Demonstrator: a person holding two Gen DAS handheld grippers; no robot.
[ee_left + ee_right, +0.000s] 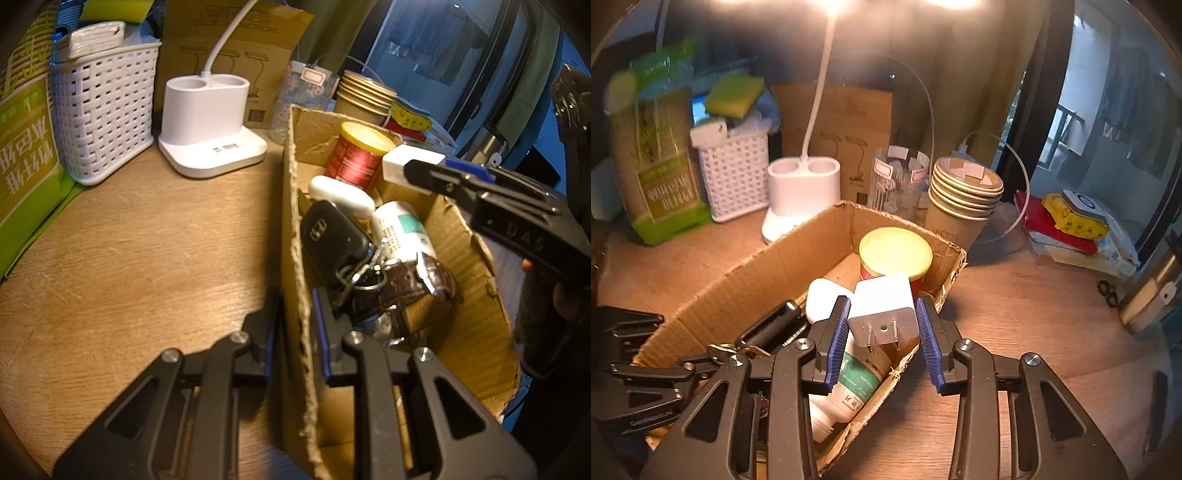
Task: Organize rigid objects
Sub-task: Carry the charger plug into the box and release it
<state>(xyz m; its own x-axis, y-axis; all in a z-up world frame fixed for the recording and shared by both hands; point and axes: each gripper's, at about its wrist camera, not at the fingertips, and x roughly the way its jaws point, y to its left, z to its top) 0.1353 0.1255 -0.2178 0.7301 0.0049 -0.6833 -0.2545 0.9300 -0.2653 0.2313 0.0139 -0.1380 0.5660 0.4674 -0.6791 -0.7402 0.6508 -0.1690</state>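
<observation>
A torn cardboard box (469, 306) (746, 273) sits on the wooden table. In it lie a red can with a yellow lid (356, 155) (895, 253), a white case (341, 195), a black car key (332, 240), a white bottle (402, 229) (849, 391) and a brown strap watch (413, 284). My left gripper (293, 332) is shut on the box's left wall. My right gripper (882, 343) (424, 166) holds a white plug adapter (882, 310) (410, 160) above the box, its pads (838, 339) just off the adapter's sides.
A white lamp base (210, 129) (801, 192), a white woven basket (103, 118) (733, 177) and a green package (26, 155) (657, 166) stand at the back. A glass (899, 184), stacked paper cups (960, 206) and red and yellow packs (1067, 218) stand behind the box.
</observation>
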